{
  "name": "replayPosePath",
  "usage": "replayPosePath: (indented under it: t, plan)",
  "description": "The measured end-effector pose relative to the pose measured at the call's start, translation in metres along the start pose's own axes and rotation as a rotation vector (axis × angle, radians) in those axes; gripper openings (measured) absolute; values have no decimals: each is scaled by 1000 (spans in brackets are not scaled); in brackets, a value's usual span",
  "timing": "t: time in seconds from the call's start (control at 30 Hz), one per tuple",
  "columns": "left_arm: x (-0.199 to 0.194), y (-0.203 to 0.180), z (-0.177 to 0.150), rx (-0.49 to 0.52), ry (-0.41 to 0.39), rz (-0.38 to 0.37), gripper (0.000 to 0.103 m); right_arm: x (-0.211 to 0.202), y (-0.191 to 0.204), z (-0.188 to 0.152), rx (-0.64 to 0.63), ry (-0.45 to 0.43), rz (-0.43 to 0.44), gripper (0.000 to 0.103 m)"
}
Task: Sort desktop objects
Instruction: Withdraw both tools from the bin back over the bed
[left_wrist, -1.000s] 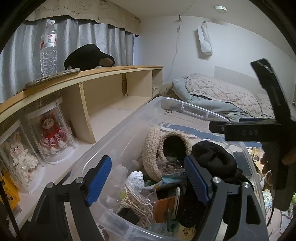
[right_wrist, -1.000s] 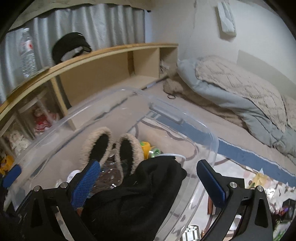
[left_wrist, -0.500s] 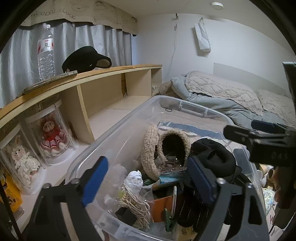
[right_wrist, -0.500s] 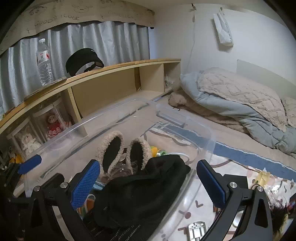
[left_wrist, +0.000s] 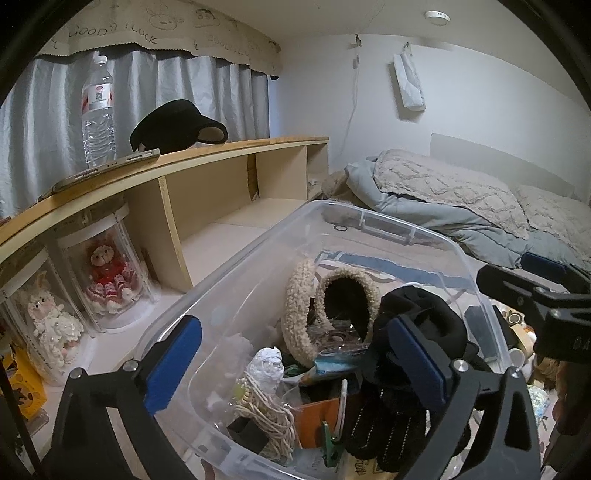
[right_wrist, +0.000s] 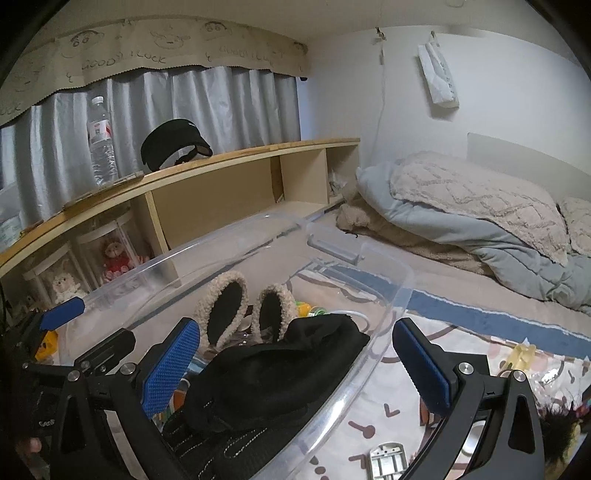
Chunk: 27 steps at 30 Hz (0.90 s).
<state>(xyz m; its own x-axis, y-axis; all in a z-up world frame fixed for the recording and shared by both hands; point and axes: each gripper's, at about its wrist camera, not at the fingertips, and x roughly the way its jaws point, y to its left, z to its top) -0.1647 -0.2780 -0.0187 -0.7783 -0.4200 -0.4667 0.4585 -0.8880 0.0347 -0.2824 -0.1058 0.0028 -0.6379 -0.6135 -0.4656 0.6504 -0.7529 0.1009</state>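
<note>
Left hand-held gripper (left_wrist: 291, 363) opening over clear bin (left_wrist: 369, 225), nothing between pads, right hand-held gripper (right_wrist: 295, 360) spread wide, empty, straddling bin rim, black gloves (right_wrist: 266, 380) inside.

We hold our left hand-held gripper (left_wrist: 295, 365) tilted slightly downward, its jaws opening with nothing pressed between them. Our right hand-held gripper (right_wrist: 295, 362) stands wide apart too, gripping nothing.

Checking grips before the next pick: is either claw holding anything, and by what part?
Nothing held. Left claw is opening over the bin; right claw is open, empty.
</note>
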Motion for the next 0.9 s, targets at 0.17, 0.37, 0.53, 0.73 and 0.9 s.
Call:
replayPosePath:
  t: [0.17, 0.37, 0.53, 0.73, 0.9]
  plan:
    - [-3, -5, 1, -6, -11, -15, 103, -10, -3, -3, -10, -28, -1, 103]
    - [-6, -11, 5, -18, -29, -44, 103, -25, -14, -6, -12, -45, -30, 103]
    - [-11, -20, 6, -16, -45, -80, 103, -45, -31, -11, -10, -63, -77, 103]
    - [-21, -36, 10, -10, -74, -129, 103, -77, -55, -22, -20, -78, -153, 103]
    - [-27, -58, 12, 21, -72, -184, 103, -98, -71, -34, -24, -79, -204, 103]
